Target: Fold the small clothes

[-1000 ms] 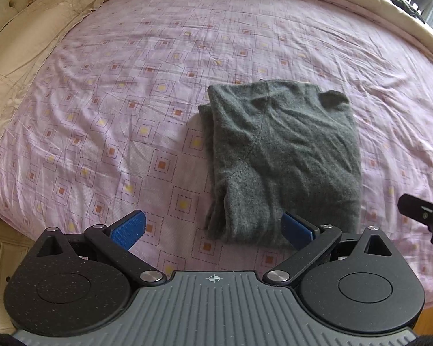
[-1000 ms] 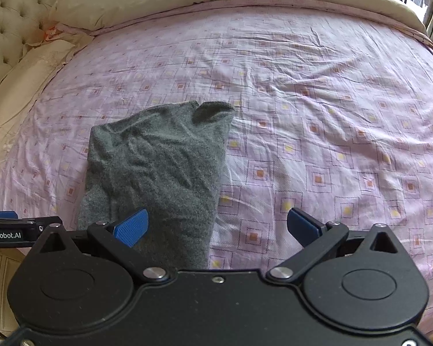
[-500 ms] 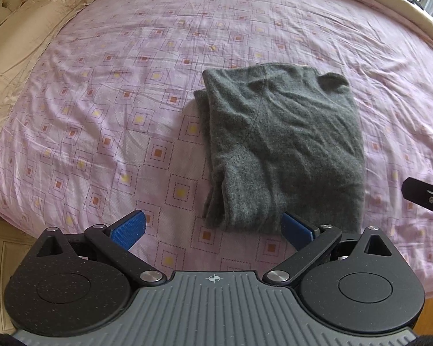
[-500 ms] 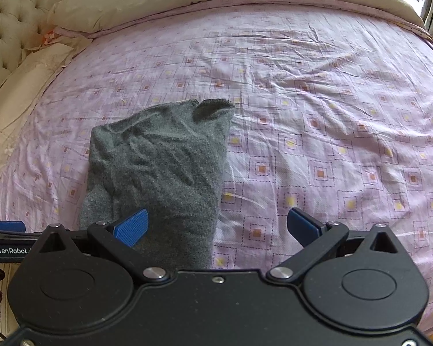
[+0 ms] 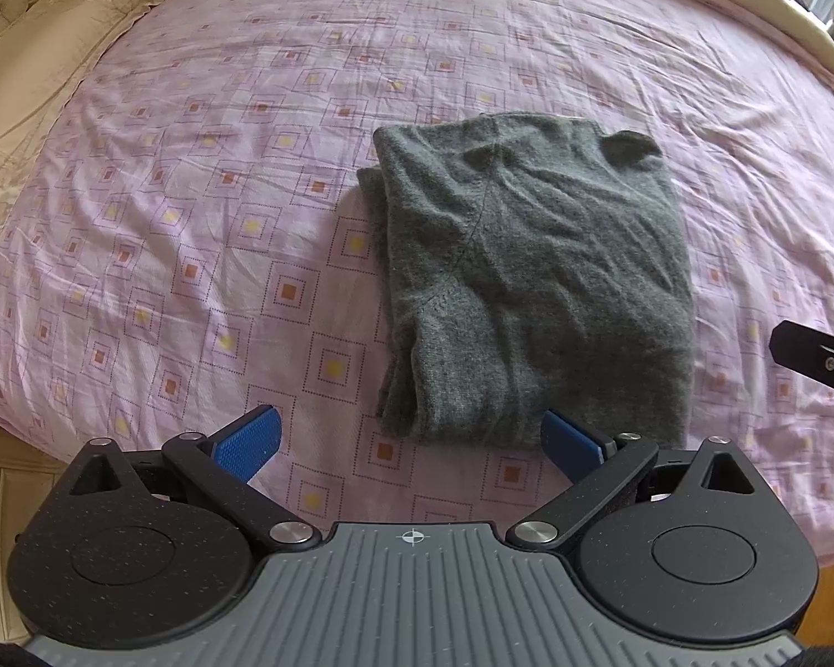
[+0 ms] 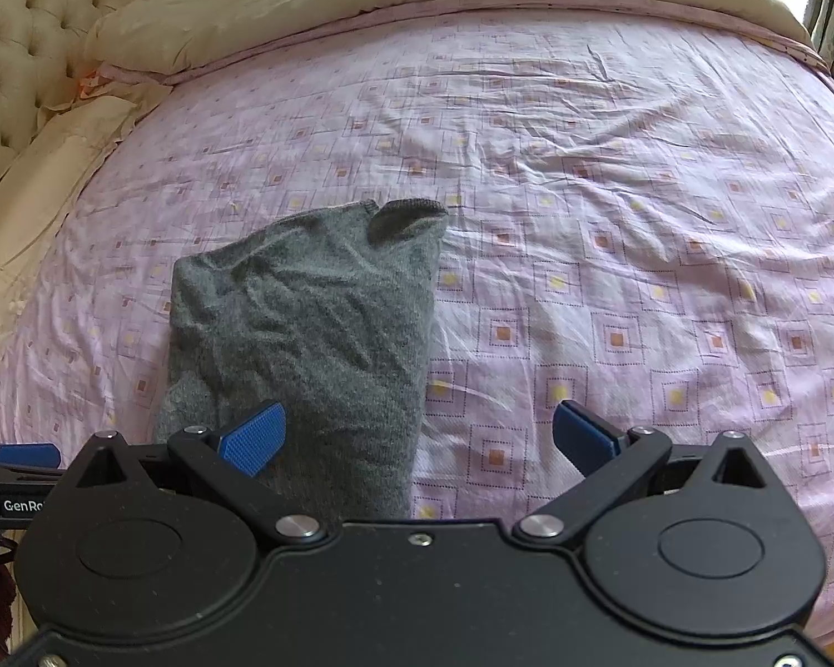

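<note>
Lying folded lengthwise on the pink bedsheet point(image 5: 194, 222), the grey sweater point(image 5: 534, 278) awaits a crosswise fold; left gripper point(image 5: 411, 439) and right gripper point(image 6: 417, 433) gape empty beside its near hem.

Your right gripper's point(image 6: 417, 436) body hides the grey sweater's point(image 6: 311, 328) near hem; the left gripper point(image 6: 14, 456) is cut off at the frame's edge.

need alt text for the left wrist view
A folded grey knit sweater lies on a lilac bedsheet printed with squares. The left claw, blue pads wide open, hovers at its near edge, empty.
</note>
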Demonstrator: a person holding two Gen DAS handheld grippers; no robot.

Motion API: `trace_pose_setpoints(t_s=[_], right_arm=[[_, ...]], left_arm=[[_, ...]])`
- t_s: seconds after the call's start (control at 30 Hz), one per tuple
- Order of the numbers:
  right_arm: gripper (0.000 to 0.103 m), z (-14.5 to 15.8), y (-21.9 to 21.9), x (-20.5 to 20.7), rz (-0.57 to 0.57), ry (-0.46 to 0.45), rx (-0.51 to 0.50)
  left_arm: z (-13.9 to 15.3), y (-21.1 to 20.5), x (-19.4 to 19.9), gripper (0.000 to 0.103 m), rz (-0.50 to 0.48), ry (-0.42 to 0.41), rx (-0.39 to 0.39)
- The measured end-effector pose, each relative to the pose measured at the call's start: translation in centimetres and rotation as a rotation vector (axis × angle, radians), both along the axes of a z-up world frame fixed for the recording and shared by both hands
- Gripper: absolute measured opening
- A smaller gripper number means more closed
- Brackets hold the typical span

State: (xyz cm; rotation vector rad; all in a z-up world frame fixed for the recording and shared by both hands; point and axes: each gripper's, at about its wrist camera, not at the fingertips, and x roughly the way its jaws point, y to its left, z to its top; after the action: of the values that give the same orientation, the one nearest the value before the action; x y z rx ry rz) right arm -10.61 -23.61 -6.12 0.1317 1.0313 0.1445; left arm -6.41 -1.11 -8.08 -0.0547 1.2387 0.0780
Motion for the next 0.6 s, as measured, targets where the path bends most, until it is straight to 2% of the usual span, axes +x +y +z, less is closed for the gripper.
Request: trace_pose_setpoints(t_s=[0.6], right_arm=[[0.102,-0.25,0.02,0.35,0.001,0.016,0.012]], left_arm=[[-0.31,-0.07,0.20,0.101,-0.007,0.017,-0.006]])
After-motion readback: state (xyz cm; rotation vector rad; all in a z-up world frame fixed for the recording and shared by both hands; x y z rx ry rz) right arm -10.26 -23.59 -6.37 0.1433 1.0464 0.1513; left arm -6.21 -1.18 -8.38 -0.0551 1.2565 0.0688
